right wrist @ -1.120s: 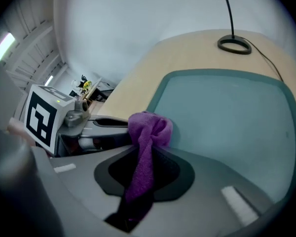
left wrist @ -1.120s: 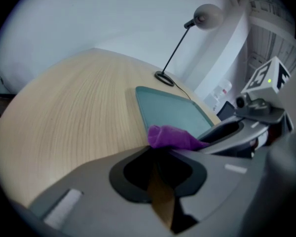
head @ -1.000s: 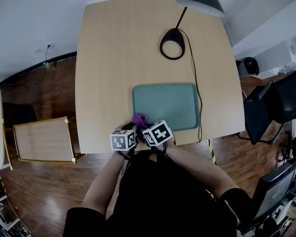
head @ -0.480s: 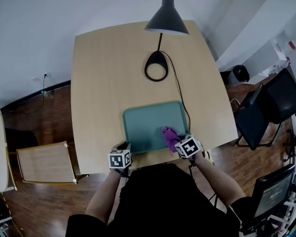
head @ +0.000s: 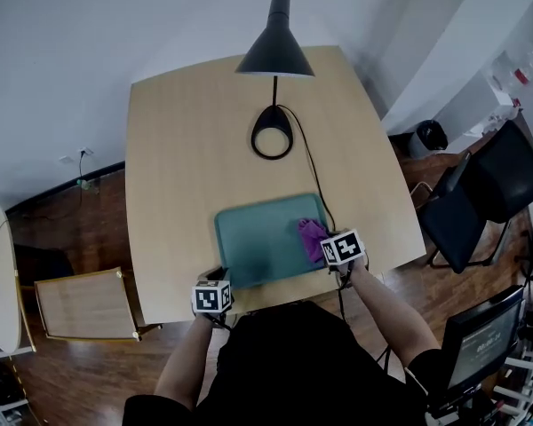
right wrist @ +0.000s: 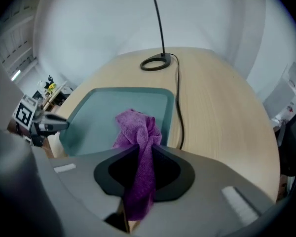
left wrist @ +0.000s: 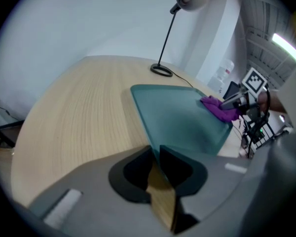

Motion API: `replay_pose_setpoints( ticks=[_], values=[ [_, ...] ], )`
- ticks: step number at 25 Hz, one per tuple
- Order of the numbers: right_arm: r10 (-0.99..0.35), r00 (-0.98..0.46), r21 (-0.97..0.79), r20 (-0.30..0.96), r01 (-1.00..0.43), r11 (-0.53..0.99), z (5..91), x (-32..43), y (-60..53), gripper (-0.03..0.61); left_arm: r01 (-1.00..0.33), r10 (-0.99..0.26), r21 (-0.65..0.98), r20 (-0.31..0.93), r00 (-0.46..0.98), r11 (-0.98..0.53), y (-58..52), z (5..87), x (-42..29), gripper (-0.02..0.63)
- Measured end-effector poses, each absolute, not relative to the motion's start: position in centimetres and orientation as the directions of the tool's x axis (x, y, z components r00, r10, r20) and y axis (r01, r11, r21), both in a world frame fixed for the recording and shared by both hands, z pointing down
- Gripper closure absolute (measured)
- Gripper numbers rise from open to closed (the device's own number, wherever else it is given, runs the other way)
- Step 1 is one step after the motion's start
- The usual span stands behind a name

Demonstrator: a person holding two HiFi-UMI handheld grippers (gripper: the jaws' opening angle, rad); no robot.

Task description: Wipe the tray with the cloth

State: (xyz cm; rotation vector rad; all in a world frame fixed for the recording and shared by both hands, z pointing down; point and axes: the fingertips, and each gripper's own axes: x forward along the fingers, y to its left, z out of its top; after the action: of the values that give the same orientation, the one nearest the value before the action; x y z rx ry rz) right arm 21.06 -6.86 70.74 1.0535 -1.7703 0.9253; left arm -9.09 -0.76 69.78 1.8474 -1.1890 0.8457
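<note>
A teal tray (head: 262, 238) lies on the wooden table (head: 186, 149) near its front edge. My right gripper (head: 324, 242) is shut on a purple cloth (head: 313, 236), which rests on the tray's right part. In the right gripper view the cloth (right wrist: 138, 127) bunches out between the jaws over the tray (right wrist: 103, 115). My left gripper (head: 220, 278) is at the tray's near-left corner. In the left gripper view its jaws (left wrist: 155, 154) are closed on the tray's rim (left wrist: 143, 120), and the cloth (left wrist: 218, 108) shows at the tray's far side.
A black desk lamp stands behind the tray, base (head: 272, 138) on the table and shade (head: 275, 47) overhead. Its cable (head: 315, 180) runs along the tray's right edge. A black chair (head: 480, 193) is at the right. A wooden panel (head: 84, 304) sits low at the left.
My right gripper has carried the cloth from the tray's near-left corner across to its right side. The left gripper has stayed at the near-left corner.
</note>
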Motion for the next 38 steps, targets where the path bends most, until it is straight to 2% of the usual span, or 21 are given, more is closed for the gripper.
replay_pose_setpoints(
  ticks=[5, 13, 17, 21, 24, 27, 38],
  values=[
    [-0.295, -0.275, -0.169, 0.915, -0.926, 0.338, 70.6, 20.6, -12.5, 0.509, -0.931, -0.412, 0.228, 0.848, 0.333, -0.285, -0.6, 69.7, -9.1, 0.537],
    [-0.305, -0.210, -0.021, 0.929, -0.852, 0.524, 70.0, 19.7, -17.9, 0.508, -0.928, -0.406, 0.214, 0.853, 0.329, -0.304, -0.7, 69.8, -8.9, 0.532],
    [-0.290, -0.289, -0.013, 0.912, -0.728, 0.685, 70.0, 17.1, -14.3, 0.509, -0.933, -0.410, 0.209, 0.854, 0.320, -0.293, -0.6, 69.9, -9.0, 0.532],
    [-0.201, -0.380, -0.054, 0.903, -0.563, 0.825, 68.4, 13.1, -7.4, 0.509, -0.933, -0.415, 0.212, 0.851, 0.323, -0.291, -0.6, 69.9, -9.0, 0.531],
    [-0.144, -0.384, -0.022, 0.912, -0.396, 0.918, 68.3, 11.5, -2.6, 0.509, -0.934, -0.426, 0.215, 0.845, 0.324, -0.284, -0.6, 69.9, -9.1, 0.532],
    [-0.161, -0.370, 0.050, 0.915, -0.292, 0.955, 68.5, 10.9, -0.9, 0.509, -0.937, -0.436, 0.209, 0.842, 0.319, -0.281, -0.8, 70.0, -9.2, 0.532],
    [-0.192, -0.319, 0.098, 0.928, -0.288, 0.952, 69.0, 11.3, -5.8, 0.509, -0.933, -0.440, 0.215, 0.835, 0.329, -0.290, -0.5, 69.9, -8.7, 0.531]
  ],
)
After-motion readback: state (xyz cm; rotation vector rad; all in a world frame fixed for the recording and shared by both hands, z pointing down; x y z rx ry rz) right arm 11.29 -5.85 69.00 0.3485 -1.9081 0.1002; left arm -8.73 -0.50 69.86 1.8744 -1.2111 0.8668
